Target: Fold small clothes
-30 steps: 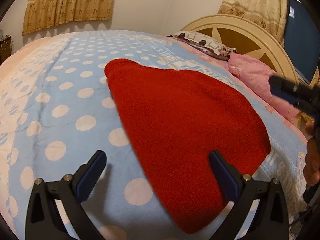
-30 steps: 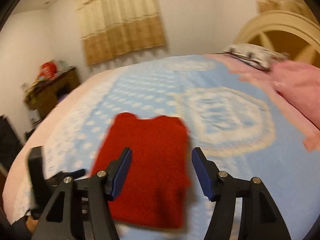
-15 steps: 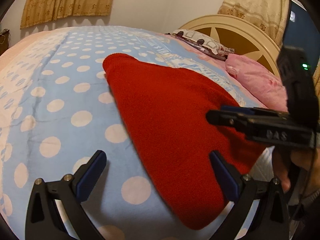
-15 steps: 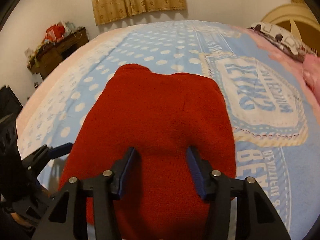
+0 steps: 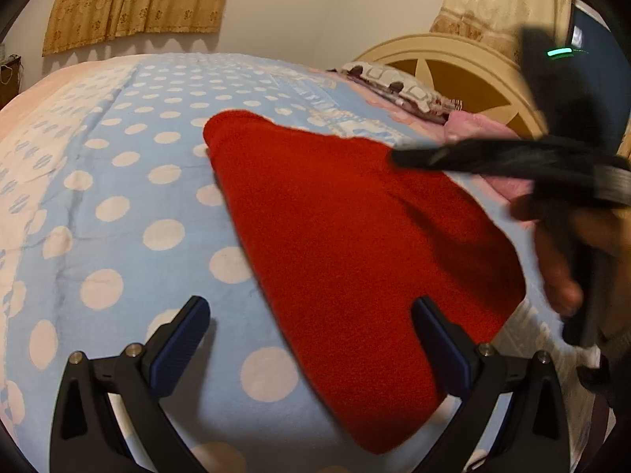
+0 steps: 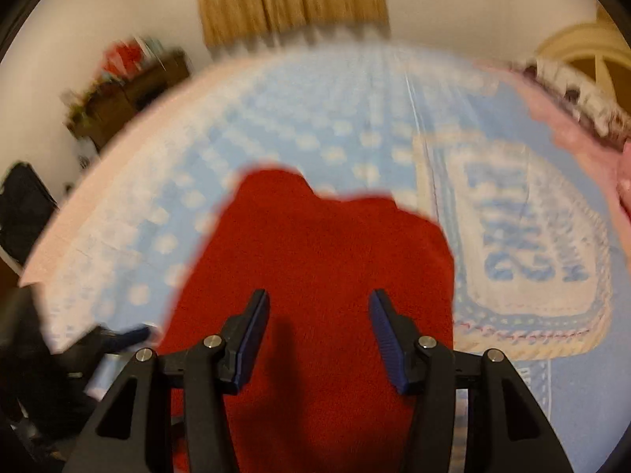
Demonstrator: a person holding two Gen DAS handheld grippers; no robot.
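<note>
Rig look: two matte-black handheld grippers, blue pads

Left gripper (image 5: 309, 339): black moulded plastic fingers, triangular cut-outs in the bases, round silver screw heads at the pivots, flat dark-blue pads on the inner faces. Right gripper (image 6: 319, 333): same build, black frame with triangular cut-outs, silver screws, ribbed blue pads (image 6: 384, 339). Seen from the left wrist view, the right unit is a blurred black body with a long black bar, a small green indicator light (image 5: 559, 52) near the top and a black handle; the right hand (image 5: 568, 252) wraps it, with a grey sleeve cuff (image 5: 617, 345) at the wrist. A dark cable loops beneath it.
</note>
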